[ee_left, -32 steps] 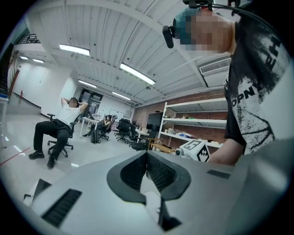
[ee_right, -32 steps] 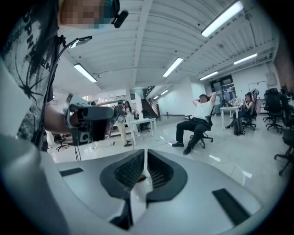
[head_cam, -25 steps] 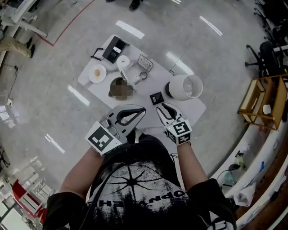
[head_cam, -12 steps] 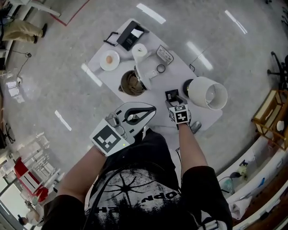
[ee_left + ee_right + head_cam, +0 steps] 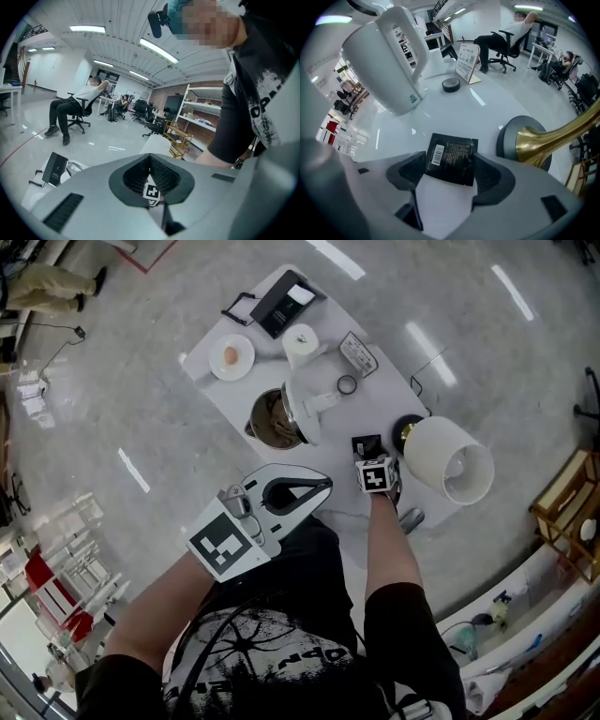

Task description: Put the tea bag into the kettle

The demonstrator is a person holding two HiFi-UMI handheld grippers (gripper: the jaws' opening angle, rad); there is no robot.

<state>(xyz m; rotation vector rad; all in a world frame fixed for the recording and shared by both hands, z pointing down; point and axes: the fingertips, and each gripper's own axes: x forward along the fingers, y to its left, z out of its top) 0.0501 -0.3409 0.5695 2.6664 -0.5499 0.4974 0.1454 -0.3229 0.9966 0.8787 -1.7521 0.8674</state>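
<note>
Right gripper (image 5: 375, 465) lowered to near edge of tabletop (image 5: 380, 404), jaws just opened wide. Black tea bag (image 5: 451, 158) framed between them, flat on tabletop, not pinched. Left gripper (image 5: 319, 488) held pressed together, empty. Kettle (image 5: 277, 418) seen lid-open at mid-tabletop. Pickup judged set up.

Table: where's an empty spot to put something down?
The table is bare between the kettle, the tea bag and the lamp. The far end is crowded with the plate, white roll, card and black box.
</note>
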